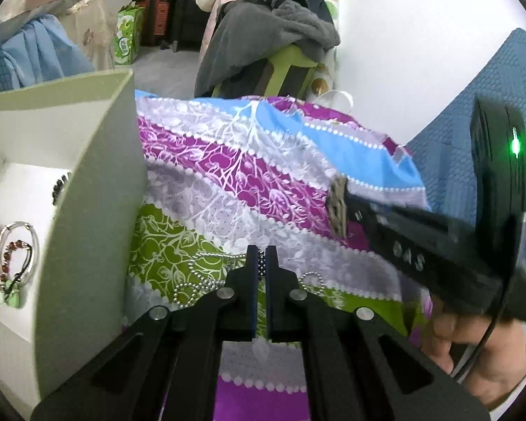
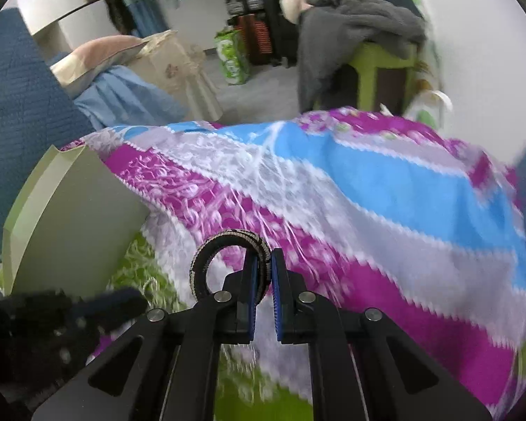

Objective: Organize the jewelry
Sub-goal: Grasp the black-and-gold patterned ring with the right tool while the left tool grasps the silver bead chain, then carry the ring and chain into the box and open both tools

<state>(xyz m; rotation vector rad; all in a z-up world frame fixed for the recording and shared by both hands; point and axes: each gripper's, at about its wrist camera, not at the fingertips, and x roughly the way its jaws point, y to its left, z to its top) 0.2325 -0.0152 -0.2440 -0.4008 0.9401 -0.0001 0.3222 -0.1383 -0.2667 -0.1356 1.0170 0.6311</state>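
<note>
Surface: a patterned bedspread (image 1: 263,175) in magenta, sky blue, pale lilac and green bands with white leaf print; it is rumpled and falls away at its far edge.
Room: beyond the bedspread, a green stool (image 1: 291,66) heaped with grey clothing (image 1: 273,28); a green carton (image 1: 126,35) stands on the floor to the left of the stool, with dark luggage behind the carton.
Box: a pale green cardboard box (image 1: 87,182) with a white interior sits on the bedspread's left side; inside it lie a clear bangle (image 1: 17,245) and a red bead bracelet (image 1: 12,259).
Left gripper (image 1: 261,256): pressed together on a strand of dark beads (image 1: 261,263); a silver ball chain (image 1: 207,280) trails on the bedspread just right of the box.
Right gripper (image 2: 265,266): pinching a dark woven bangle (image 2: 207,263).
Bangle orientation: stands on edge above the bedspread, its opening facing the camera, its ring reaching left from the jaws towards the box.
Hand: a hand (image 1: 473,347) grips the right tool's handle, well right of the box.
</note>
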